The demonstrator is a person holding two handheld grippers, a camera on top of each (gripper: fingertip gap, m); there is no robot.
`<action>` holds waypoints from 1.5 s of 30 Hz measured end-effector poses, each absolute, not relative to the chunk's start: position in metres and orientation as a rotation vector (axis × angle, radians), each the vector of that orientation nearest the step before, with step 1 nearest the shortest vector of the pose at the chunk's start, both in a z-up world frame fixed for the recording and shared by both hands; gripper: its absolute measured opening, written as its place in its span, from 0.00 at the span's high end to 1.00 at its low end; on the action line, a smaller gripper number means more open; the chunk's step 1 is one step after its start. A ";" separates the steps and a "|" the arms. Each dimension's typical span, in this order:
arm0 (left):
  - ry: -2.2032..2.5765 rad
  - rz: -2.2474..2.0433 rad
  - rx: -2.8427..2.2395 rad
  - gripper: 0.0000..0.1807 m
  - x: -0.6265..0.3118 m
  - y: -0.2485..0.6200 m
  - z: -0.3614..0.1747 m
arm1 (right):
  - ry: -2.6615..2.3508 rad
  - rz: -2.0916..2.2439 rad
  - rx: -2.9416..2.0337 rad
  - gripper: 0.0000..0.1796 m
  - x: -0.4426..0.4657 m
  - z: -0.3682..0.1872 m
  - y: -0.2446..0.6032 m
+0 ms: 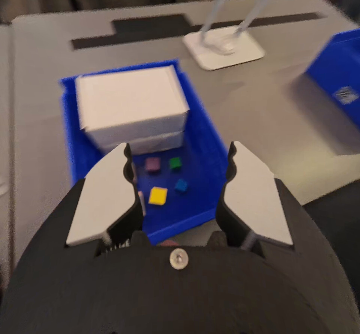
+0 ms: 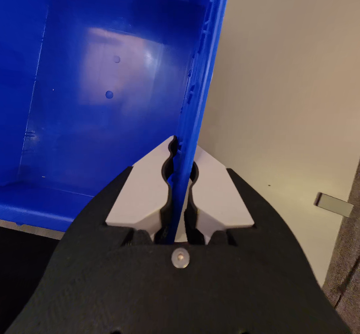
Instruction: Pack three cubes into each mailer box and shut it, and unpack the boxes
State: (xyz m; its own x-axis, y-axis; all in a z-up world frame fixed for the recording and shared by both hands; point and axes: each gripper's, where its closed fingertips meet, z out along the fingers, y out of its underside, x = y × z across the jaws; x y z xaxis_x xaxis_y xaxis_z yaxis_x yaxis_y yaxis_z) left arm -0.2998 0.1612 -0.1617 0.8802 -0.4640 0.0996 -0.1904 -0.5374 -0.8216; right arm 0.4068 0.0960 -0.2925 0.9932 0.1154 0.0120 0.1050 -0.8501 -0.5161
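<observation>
In the left wrist view a blue bin (image 1: 206,129) on the grey table holds stacked closed white mailer boxes (image 1: 128,98) at its far end. Loose cubes lie on its floor: purple (image 1: 153,164), green (image 1: 175,162), blue (image 1: 181,185), yellow (image 1: 158,195), and one partly hidden behind my left finger. My left gripper (image 1: 180,147) is open and empty, hovering above the bin's near end. In the right wrist view my right gripper (image 2: 183,141) is shut on the side wall of a second blue bin (image 2: 202,55), whose inside shows nothing.
The second blue bin also shows at the right edge of the left wrist view (image 1: 337,67). A white stand (image 1: 224,49) with thin legs sits at the back of the table, by black tape strips (image 1: 155,30). A small metal plate (image 2: 333,204) lies right of my right gripper.
</observation>
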 end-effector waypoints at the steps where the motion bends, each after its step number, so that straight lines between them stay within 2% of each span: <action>1: 0.426 -0.343 -2.183 0.48 -0.322 0.161 -0.171 | -0.161 0.015 -2.596 0.98 0.412 -0.292 0.095; 6: 0.286 -0.121 -2.393 0.50 -0.407 0.159 -0.233 | -0.156 0.059 -2.644 0.98 0.433 -0.293 0.089; 12: 0.197 -0.131 -2.518 0.54 -0.439 0.154 -0.280 | -0.115 0.053 -2.641 0.98 0.452 -0.293 0.087; 15: 0.168 -0.237 -2.515 0.65 -0.438 0.158 -0.290 | -0.088 0.056 -2.631 0.98 0.459 -0.293 0.084; 16: 0.166 -0.314 -2.493 0.71 -0.432 0.160 -0.289 | -0.092 0.048 -2.630 0.98 0.461 -0.293 0.083; 18: 0.173 -0.428 -2.478 0.90 -0.423 0.161 -0.287 | -0.098 0.040 -2.629 0.98 0.465 -0.293 0.082; 19: 0.186 -0.395 -2.478 0.95 -0.424 0.162 -0.287 | -0.100 0.042 -2.629 0.97 0.466 -0.293 0.082; 30: 0.106 -0.266 -2.486 0.97 -0.445 0.153 -0.288 | -0.062 -0.031 -2.625 0.97 0.481 -0.293 0.074; 32: 0.083 -0.261 -2.463 0.93 -0.445 0.153 -0.287 | -0.046 -0.037 -2.614 0.94 0.484 -0.292 0.075; 34: 0.042 -0.298 -2.419 0.88 -0.445 0.153 -0.281 | -0.019 -0.083 -2.596 0.79 0.490 -0.288 0.074; 35: 0.024 -0.330 -2.397 0.82 -0.445 0.152 -0.277 | -0.003 -0.119 -2.577 0.74 0.495 -0.282 0.073; 37: 0.048 -0.318 -2.343 0.79 -0.447 0.150 -0.264 | 0.013 -0.231 -2.515 0.67 0.506 -0.264 0.071; 40: 0.136 -0.232 -2.243 0.59 -0.445 0.150 -0.233 | 0.014 -0.355 -2.397 0.50 0.509 -0.225 0.071; 43: 0.236 -0.299 -2.027 0.41 -0.420 0.154 -0.180 | -0.050 -0.379 -2.231 0.36 0.486 -0.177 0.078; 45: 0.276 -0.380 -1.834 0.34 -0.398 0.154 -0.133 | -0.136 -0.321 -2.106 0.39 0.456 -0.146 0.085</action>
State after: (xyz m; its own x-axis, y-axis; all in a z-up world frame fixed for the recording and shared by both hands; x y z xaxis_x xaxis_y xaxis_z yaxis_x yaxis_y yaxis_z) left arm -0.3978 0.1537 -0.1327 0.9190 -0.3762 0.1181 0.0048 -0.2886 -0.9574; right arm 0.4563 0.0853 -0.1464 0.9591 -0.0304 0.2813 0.2235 -0.5282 -0.8192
